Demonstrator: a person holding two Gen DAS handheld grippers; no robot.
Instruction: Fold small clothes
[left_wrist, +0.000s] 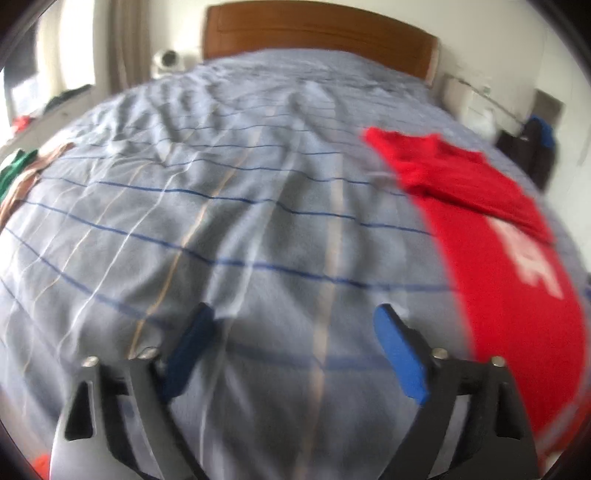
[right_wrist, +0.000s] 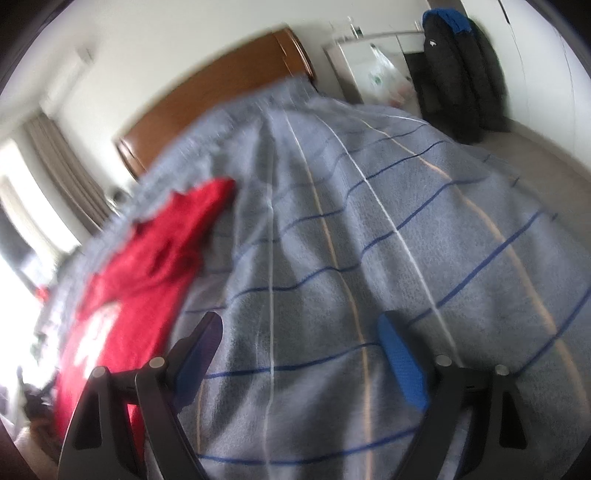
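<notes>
Left wrist view showed the soft red shirt (left_wrist: 491, 229) lying creased on the striped, wrinkled bed (left_wrist: 221, 206), right of my released left fingers (left_wrist: 400, 354); my right fingers (right_wrist: 402, 365) were spread too.

The left wrist view looks along the left gripper (left_wrist: 295, 314) low over the bed (left_wrist: 221, 206), straight up it toward the headboard (left_wrist: 317, 33) ahead, with the shirt (left_wrist: 491, 236) off to the claw's right. The right wrist view sits equally close above the cover behind the right gripper (right_wrist: 299, 325), angled so the headboard lies ahead-left and the shirt left of the claw. Both share bed, shirt and headboard.
</notes>
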